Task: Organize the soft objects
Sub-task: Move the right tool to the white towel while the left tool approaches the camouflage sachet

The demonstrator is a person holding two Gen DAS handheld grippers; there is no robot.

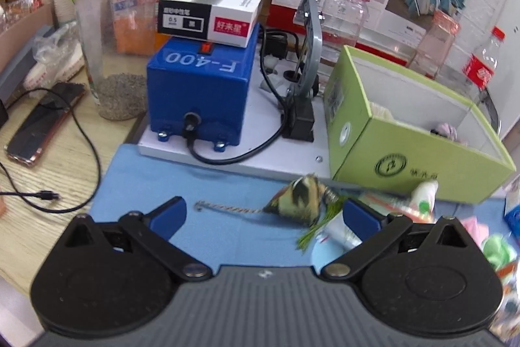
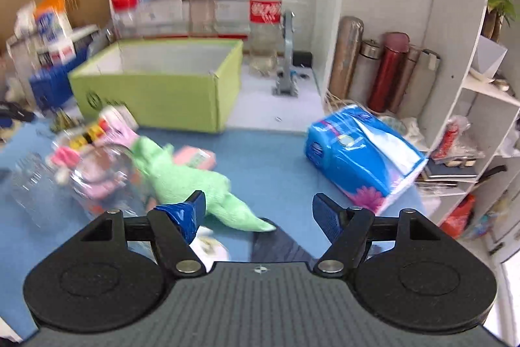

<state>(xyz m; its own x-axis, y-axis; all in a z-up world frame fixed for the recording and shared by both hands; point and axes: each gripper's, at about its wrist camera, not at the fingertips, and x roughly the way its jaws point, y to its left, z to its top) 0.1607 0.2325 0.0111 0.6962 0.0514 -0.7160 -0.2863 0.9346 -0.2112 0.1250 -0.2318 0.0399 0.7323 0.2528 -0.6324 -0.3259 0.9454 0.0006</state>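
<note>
A green open box (image 1: 406,148) stands at the right on the white board, with soft items inside; it also shows in the right wrist view (image 2: 156,93). A patterned fabric pyramid sachet (image 1: 300,195) with a braided cord lies on the blue mat between the fingers of my left gripper (image 1: 263,213), which is open and empty. A green plush dinosaur (image 2: 201,184) lies on the mat just ahead of my right gripper (image 2: 258,207), which is open and empty. Pink soft items (image 2: 97,165) lie blurred at the left.
A blue F-400 machine (image 1: 198,83) with a pen box on top and a clear jar (image 1: 113,31) stand at the back left. A phone (image 1: 42,122) and cable lie on the wood. A blue tissue pack (image 2: 360,152), bottles (image 2: 265,18) and flasks (image 2: 386,70) stand at the right.
</note>
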